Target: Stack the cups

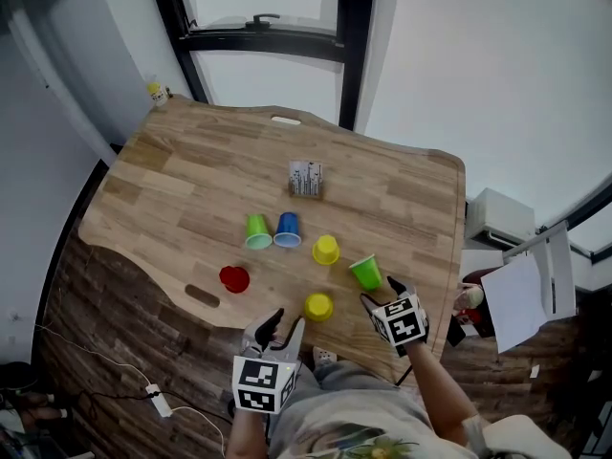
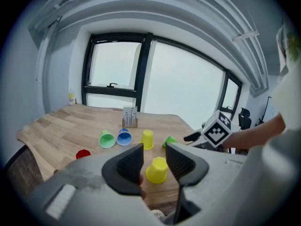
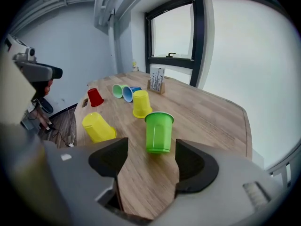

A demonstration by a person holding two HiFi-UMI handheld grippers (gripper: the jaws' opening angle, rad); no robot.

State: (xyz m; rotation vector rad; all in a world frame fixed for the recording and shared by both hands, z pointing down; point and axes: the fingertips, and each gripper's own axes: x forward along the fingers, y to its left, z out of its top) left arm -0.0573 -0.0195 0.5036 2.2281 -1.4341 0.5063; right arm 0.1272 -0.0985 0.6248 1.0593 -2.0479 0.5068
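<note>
Approach stage, nothing lifted: right gripper (image 3: pixel 150 161) stands wide, empty, upright green cup (image 3: pixel 159 132) just ahead of its jaws; left gripper (image 1: pixel 287 319) half-open, empty, faces inverted yellow cup (image 2: pixel 157 170); next likely straddle green cup, close

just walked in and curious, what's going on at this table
A person holds a tool in each hand at a wooden table with six loose cups, none stacked yet. The right tool, jaws open, faces the upright green cup. The left tool, also open, points at the nearer yellow cup without touching it.
</note>
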